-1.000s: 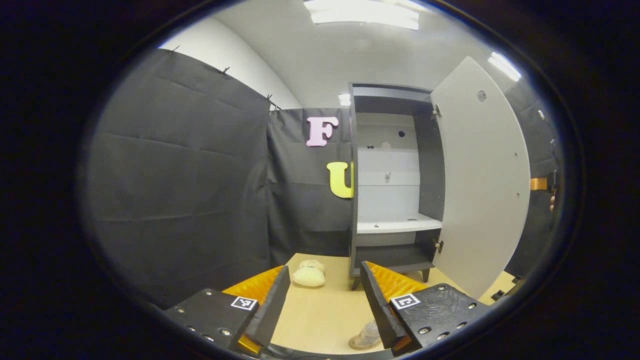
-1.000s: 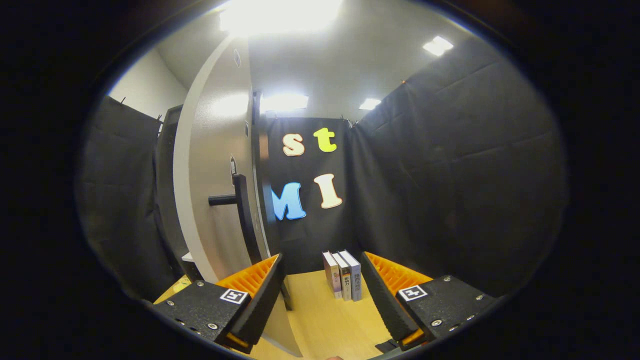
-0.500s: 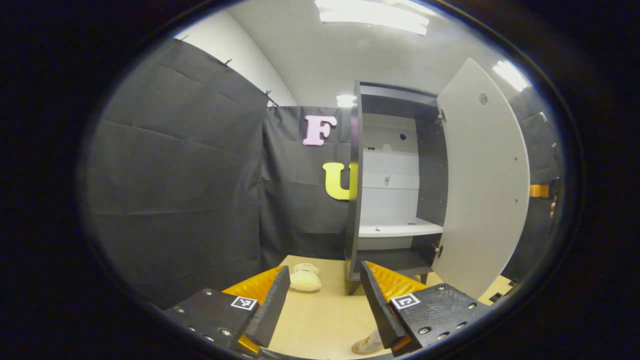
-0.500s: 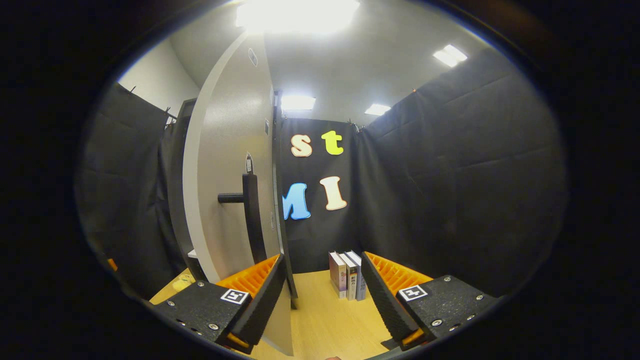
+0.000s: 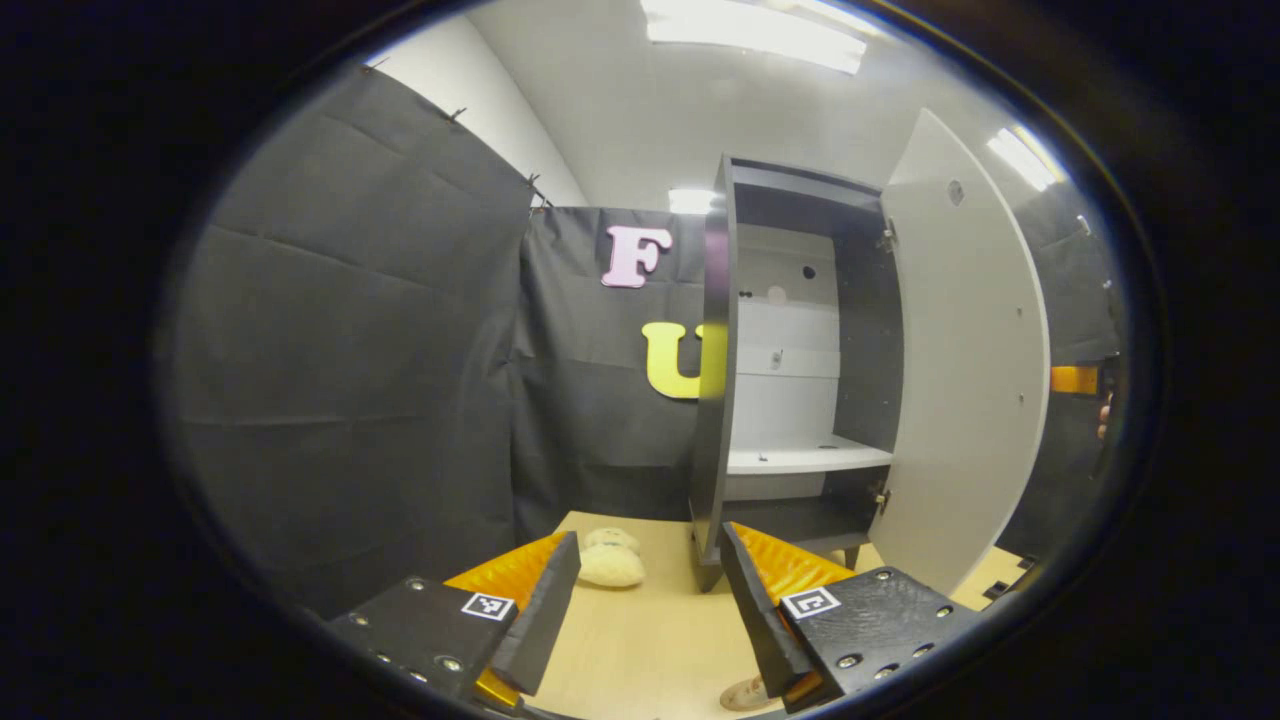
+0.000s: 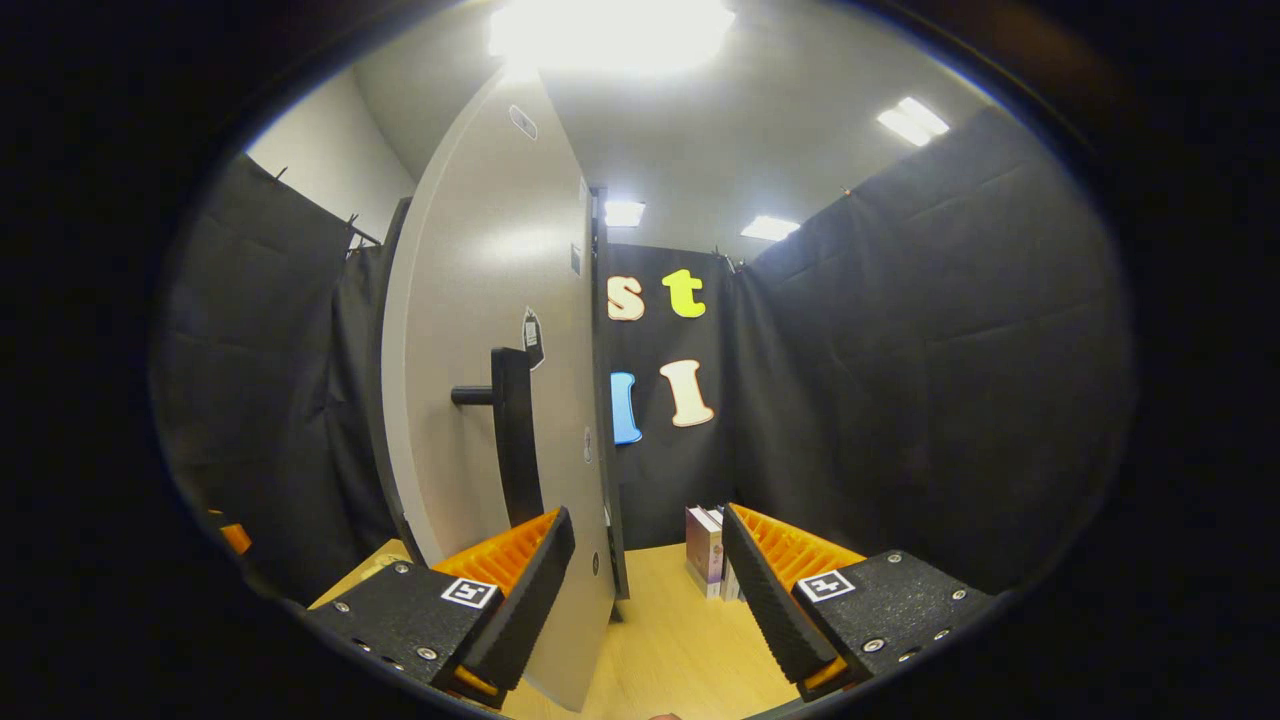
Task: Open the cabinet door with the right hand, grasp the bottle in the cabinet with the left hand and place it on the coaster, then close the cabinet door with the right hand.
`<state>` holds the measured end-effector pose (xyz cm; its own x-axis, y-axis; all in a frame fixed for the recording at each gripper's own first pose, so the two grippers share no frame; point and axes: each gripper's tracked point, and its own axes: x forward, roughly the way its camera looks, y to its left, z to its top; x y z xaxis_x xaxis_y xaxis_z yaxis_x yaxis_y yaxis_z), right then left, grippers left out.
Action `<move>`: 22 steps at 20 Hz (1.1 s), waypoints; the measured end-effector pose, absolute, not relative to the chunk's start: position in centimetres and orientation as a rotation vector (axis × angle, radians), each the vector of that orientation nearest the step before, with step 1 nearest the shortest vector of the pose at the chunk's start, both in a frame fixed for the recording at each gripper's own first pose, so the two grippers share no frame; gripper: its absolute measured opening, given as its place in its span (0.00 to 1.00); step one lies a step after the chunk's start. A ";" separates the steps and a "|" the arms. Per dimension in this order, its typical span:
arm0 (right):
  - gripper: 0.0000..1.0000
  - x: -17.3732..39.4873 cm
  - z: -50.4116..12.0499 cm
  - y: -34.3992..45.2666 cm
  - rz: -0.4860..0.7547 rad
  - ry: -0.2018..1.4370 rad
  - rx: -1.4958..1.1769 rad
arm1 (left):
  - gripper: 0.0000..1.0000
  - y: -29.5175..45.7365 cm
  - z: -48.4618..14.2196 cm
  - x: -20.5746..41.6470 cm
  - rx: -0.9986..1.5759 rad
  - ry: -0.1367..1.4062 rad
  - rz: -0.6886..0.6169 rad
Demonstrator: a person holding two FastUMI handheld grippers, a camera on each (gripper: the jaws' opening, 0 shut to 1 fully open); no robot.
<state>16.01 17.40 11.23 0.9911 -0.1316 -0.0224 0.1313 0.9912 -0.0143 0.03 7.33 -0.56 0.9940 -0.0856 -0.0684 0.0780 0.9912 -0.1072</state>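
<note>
Cabinet door (image 6: 480,330) ajar, right gripper (image 6: 648,590) open nr handle (image 6: 512,435)

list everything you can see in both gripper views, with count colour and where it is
cabinet: one, dark grey with white shelves, back of the table
cabinet door: one, pale grey, swung open
door handle: one, black, on the door's outer face
plush toy: one, cream, on the table left of the cabinet
bottle: one, clear, low by the left gripper's right finger, mostly hidden
books: a few, upright, far end of the table
table: one, light wood
left gripper: one, black and orange, jaws apart
right gripper: one, black and orange, jaws apart
</note>
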 end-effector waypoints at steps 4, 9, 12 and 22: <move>0.93 16.3 11.1 19.1 -0.097 0.017 0.004 | 0.81 8.8 -1.0 0.7 -0.099 0.074 -0.080; 0.93 17.0 11.0 20.8 -0.058 0.013 0.023 | 0.81 10.8 -1.3 0.9 -0.084 0.072 -0.075; 0.93 17.4 11.0 21.7 -0.033 0.012 0.031 | 0.81 11.8 -1.3 0.7 -0.074 0.072 -0.066; 0.94 18.6 10.6 24.8 0.067 0.016 0.060 | 0.81 15.5 -1.8 -1.0 -0.061 0.077 0.000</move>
